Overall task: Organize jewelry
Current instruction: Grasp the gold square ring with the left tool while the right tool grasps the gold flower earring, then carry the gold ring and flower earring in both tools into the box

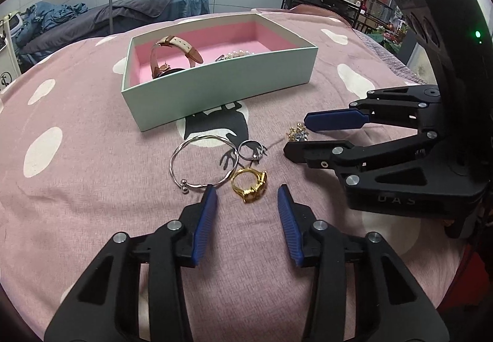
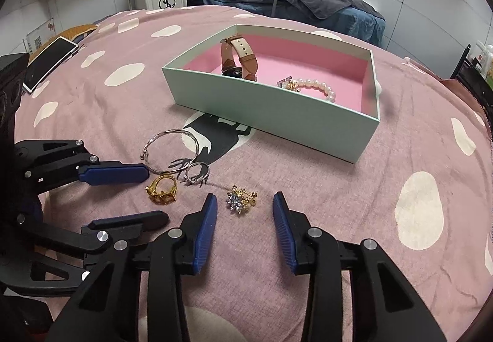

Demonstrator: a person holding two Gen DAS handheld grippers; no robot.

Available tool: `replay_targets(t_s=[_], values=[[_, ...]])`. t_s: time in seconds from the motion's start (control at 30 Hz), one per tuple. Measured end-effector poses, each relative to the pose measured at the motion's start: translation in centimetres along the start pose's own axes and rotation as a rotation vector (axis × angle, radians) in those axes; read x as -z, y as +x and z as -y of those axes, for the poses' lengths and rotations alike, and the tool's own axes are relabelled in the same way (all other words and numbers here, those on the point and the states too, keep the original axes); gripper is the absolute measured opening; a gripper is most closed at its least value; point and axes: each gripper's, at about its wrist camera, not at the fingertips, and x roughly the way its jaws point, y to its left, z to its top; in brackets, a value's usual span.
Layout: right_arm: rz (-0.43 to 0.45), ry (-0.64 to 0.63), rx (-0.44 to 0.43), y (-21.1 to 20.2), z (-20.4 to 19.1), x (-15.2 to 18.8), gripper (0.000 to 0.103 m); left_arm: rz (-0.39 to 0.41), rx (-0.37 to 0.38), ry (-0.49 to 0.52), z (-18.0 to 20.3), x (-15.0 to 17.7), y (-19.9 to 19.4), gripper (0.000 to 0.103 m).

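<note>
Your left gripper point(image 1: 246, 191) had its jaws apart, flanking the gold ring point(image 1: 250, 185) at lower centre, untouched. Your right gripper point(image 2: 245, 198) likewise stood apart around the flower brooch point(image 2: 242, 202). The box point(image 2: 277, 114), upper centre, held a watch point(image 2: 238, 60) and pearl bracelet point(image 2: 311, 87).

Free room: bare spotted cloth point(image 2: 354, 206) right of the brooch point(image 2: 242, 201) and near the box point(image 2: 277, 114). Obstacles: box stood far centre; bangle point(image 2: 172, 154), silver ring point(image 2: 197, 172), gold ring point(image 2: 162, 189) clustered just beside one another; left tool point(image 2: 131, 197) crowded their left side.
</note>
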Motion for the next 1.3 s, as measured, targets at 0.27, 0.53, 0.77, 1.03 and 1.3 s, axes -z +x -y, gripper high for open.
replay_targets(t_s=[0.27,0.53,0.77,1.03,1.3], values=[[0.001,-0.003,-0.006,0.2,-0.3,-0.3,0.019,-0.002,0.008,-0.007,-0.1,-0.6,0.4,0.025],[0.01,0.005,-0.013,0.0,-0.4,-0.3,0.019,0.008,0.007,-0.008,-0.1,-0.6,0.3,0.025],[0.033,0.016,-0.021,-1.0,-0.3,-0.1,0.019,0.036,0.017,-0.009,0.0,-0.5,-0.9,0.025],[0.062,0.008,-0.033,-2.3,-0.8,-0.6,0.019,0.075,0.011,-0.004,-0.2,-1.4,-2.5,0.025],[0.103,-0.005,-0.017,-3.4,-0.9,-2.4,0.019,0.109,-0.011,0.01,-0.8,-3.2,-3.2,0.025]])
